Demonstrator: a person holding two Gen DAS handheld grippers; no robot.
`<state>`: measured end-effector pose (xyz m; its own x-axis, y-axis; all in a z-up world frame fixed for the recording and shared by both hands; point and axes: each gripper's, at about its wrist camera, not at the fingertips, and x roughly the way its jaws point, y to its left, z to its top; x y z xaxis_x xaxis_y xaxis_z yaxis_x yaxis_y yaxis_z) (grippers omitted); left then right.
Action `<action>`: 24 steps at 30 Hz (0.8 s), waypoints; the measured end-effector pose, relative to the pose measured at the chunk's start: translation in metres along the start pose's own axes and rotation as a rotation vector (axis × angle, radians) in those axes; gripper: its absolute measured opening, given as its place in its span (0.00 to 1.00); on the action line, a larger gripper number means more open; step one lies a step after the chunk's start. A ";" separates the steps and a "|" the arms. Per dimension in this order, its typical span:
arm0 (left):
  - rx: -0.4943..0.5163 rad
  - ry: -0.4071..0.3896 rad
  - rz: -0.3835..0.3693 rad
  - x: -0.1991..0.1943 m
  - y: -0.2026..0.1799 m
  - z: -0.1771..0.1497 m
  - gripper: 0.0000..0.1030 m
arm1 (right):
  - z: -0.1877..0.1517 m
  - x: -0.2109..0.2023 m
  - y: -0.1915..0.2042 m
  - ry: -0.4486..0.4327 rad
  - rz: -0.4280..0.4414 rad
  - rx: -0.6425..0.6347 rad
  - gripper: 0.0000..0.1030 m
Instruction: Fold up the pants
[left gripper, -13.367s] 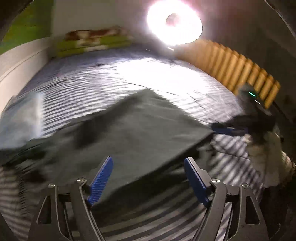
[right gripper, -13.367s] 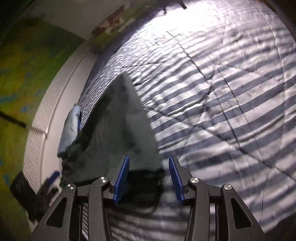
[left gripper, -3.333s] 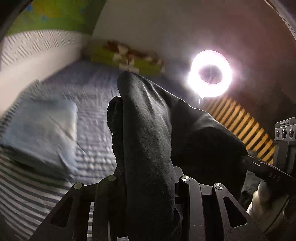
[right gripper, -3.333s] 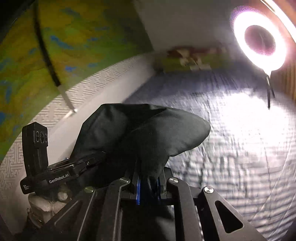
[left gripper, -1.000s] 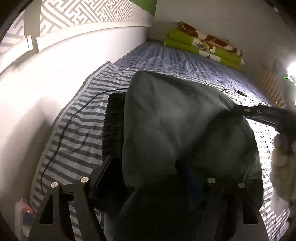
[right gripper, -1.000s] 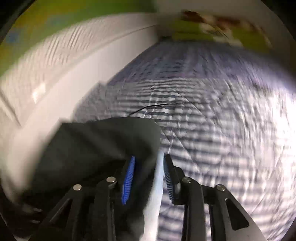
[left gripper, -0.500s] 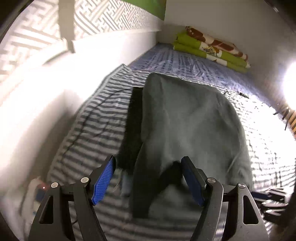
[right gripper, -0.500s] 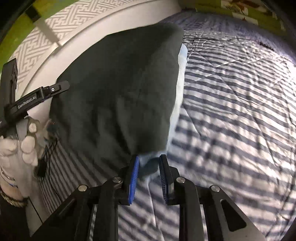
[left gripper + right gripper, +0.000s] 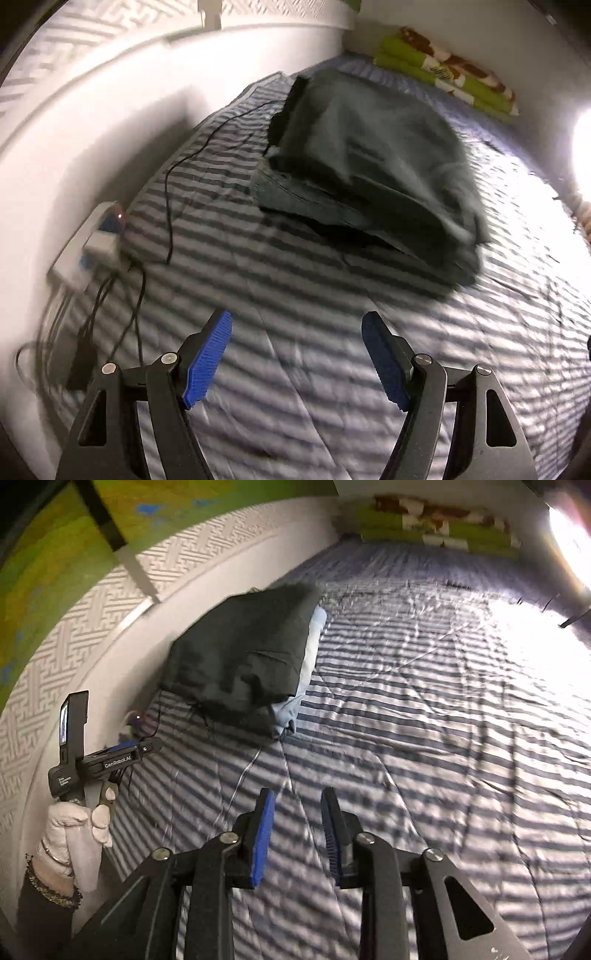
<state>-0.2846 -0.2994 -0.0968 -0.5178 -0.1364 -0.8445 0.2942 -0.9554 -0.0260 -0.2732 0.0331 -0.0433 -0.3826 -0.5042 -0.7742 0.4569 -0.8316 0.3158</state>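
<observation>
1. With the folded dark pants [image 9: 373,177] now lying on top of a pale blue folded garment [image 9: 314,642] near the wall-side edge of the striped bed [image 9: 295,295], this looks like the close of the folding step: the stack sits alone, neither tool touching it.
2. The left gripper [image 9: 297,354] hangs well short of the stack, its blue pads spread wide with only bedcover between them.
3. The right gripper [image 9: 297,834] has its jaws a narrow gap apart, just eased a little wider, and nothing is caught between them.
4. Next move, I'd judge: either tidy the bulging near edge of the pants or go for another garment; a tidy-up calls for a low approach that leaves the blue piece beneath undisturbed.
5. The count: one pair of dark pants, one pale blue garment under it, two grippers, one power strip [image 9: 99,236] with cables at the wall edge, one pile of green bedding [image 9: 447,70] at the far end.
</observation>
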 end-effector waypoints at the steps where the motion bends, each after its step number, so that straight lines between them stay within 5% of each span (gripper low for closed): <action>1: 0.014 -0.026 0.010 -0.016 -0.007 -0.007 0.74 | -0.003 -0.006 0.005 -0.011 -0.008 -0.012 0.27; 6: 0.051 -0.171 -0.031 -0.115 -0.051 -0.048 0.74 | -0.042 -0.062 0.029 -0.108 -0.073 -0.130 0.37; 13: 0.069 -0.340 -0.020 -0.230 -0.095 -0.105 0.88 | -0.086 -0.118 0.048 -0.210 -0.119 -0.205 0.56; 18: 0.059 -0.395 -0.003 -0.270 -0.110 -0.144 0.95 | -0.115 -0.149 0.052 -0.231 -0.112 -0.200 0.59; 24: -0.004 -0.359 -0.043 -0.284 -0.108 -0.186 0.96 | -0.147 -0.164 0.067 -0.240 -0.129 -0.229 0.60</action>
<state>-0.0199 -0.1092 0.0463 -0.7788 -0.1798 -0.6010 0.2685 -0.9614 -0.0604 -0.0617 0.0948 0.0240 -0.6144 -0.4618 -0.6398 0.5506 -0.8317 0.0716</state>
